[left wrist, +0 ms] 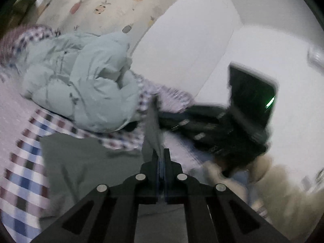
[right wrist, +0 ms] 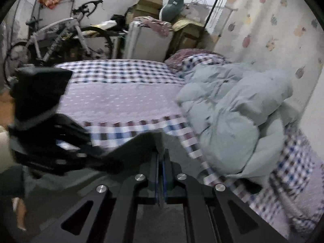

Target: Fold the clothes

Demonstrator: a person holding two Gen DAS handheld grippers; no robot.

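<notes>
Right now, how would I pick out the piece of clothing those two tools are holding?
Start at the bed with the checked sheet. A puffy pale blue-green duvet is heaped on it near the fruit-print curtain. The garment lies nearer: thin, flat, plain dark grey-green cloth, and the only fabric pinched in both tools' shut jaws.

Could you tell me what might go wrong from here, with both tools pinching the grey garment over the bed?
1. Both the left tool and the right tool grip only a thin edge of the grey garment, so it may slip out.
2. The pale duvet lies heaped beside the garment, so the fold could drag across it.
3. The tools are close together, as the right view shows the left tool nearby, so they might collide.
</notes>
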